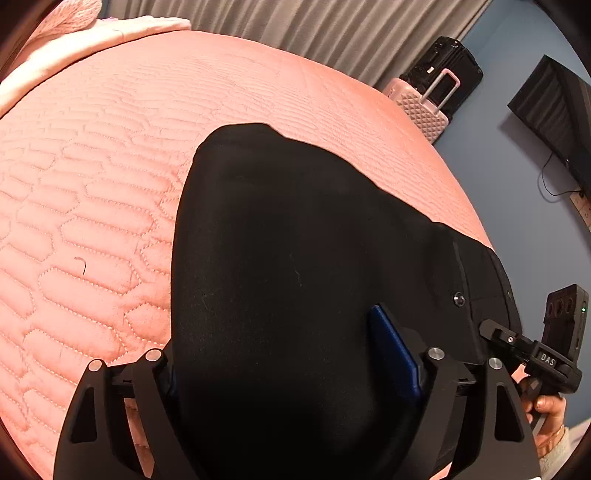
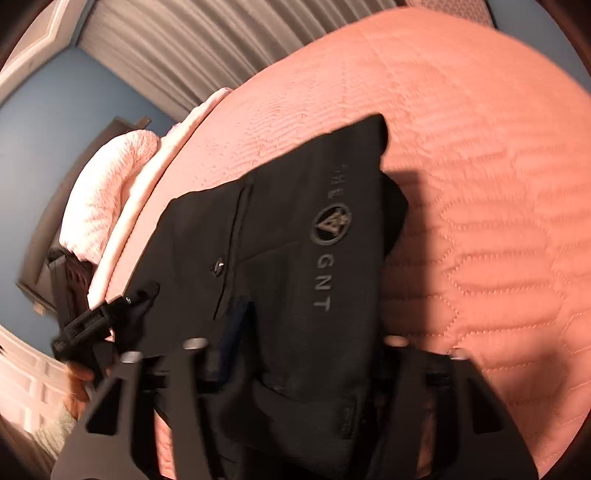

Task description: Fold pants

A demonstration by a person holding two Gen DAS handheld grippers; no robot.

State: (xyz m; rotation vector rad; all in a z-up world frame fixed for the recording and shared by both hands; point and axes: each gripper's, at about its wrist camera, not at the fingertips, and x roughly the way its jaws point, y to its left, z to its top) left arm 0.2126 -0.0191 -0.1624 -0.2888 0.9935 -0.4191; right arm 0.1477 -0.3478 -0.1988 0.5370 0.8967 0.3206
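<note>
Black pants (image 1: 295,240), folded on the bed (image 1: 92,184), gripped by both grippers (image 1: 295,369) (image 2: 306,347).

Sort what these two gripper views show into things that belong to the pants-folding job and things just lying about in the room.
Belongs to the job:
black pants
left gripper
right gripper
pink quilted bed, the folding surface

Just lying about:
pink suitcase
black suitcase
wall screen
fluffy pink blanket
grey curtains

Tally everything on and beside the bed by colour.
Black: 2, the pants and a suitcase
Pink: 3, the quilted bedspread, a suitcase, a fluffy pillow
Total: 5
</note>
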